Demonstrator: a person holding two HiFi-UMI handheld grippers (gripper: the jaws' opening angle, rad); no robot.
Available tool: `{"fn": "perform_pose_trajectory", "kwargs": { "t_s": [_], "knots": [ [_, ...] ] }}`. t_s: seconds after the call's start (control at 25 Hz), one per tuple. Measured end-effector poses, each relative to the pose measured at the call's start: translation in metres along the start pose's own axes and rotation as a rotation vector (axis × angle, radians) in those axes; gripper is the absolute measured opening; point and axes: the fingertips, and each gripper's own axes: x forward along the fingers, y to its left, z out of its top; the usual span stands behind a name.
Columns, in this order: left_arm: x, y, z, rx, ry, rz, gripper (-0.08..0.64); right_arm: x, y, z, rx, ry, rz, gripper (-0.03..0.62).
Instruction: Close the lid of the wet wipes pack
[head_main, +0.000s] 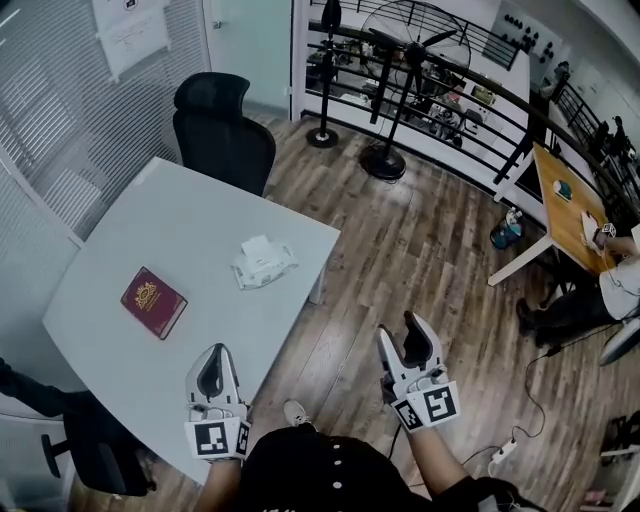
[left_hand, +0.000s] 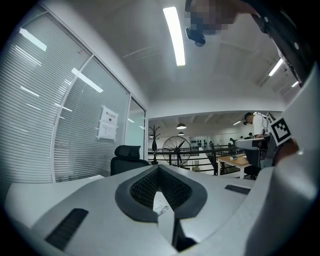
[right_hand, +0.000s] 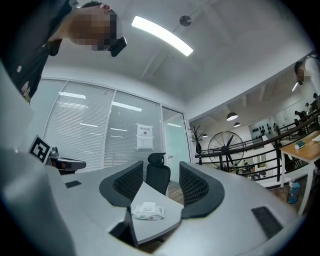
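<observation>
The white wet wipes pack (head_main: 263, 263) lies on the white table (head_main: 150, 230) near its right edge, with its lid flap lifted. My left gripper (head_main: 212, 351) hangs over the table's near edge, well short of the pack. Its jaws meet at the tips, with nothing held. In the left gripper view a sliver of the pack (left_hand: 160, 204) shows below the closed tips of that gripper (left_hand: 158, 170). My right gripper (head_main: 408, 322) hovers open over the wooden floor, right of the table. The right gripper view frames the pack (right_hand: 147, 211) between the gripper's (right_hand: 162, 182) spread jaws.
A dark red booklet (head_main: 153, 301) lies on the table left of the pack. A black office chair (head_main: 220, 125) stands at the table's far side, another chair (head_main: 90, 440) at its near left. A standing fan (head_main: 405, 40), a wooden desk (head_main: 565, 205) and a seated person (head_main: 610, 290) are farther right.
</observation>
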Motion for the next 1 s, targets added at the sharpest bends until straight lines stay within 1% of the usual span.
{"fn": "perform_pose_trajectory", "kwargs": {
  "t_s": [0.32,0.56,0.72,0.84,1.0],
  "knots": [
    [0.028,0.009,0.003,-0.004,-0.005,-0.026,0.009,0.025,-0.011,0.014,-0.021,-0.036,-0.018,0.224],
    [0.044,0.007,-0.005,-0.005,0.011,-0.027,0.009,0.034,-0.021,0.006,-0.014,-0.018,-0.014,0.224],
    [0.06,0.008,-0.008,-0.017,0.022,0.004,0.009,0.053,-0.035,0.004,-0.005,-0.019,0.007,0.224],
    [0.071,0.006,0.002,-0.024,-0.002,0.03,0.009,0.07,-0.046,0.01,-0.015,-0.03,0.035,0.224],
    [0.089,0.005,0.014,-0.003,-0.026,0.054,0.009,0.091,-0.062,0.016,-0.015,-0.048,0.058,0.224]
  ]
}}
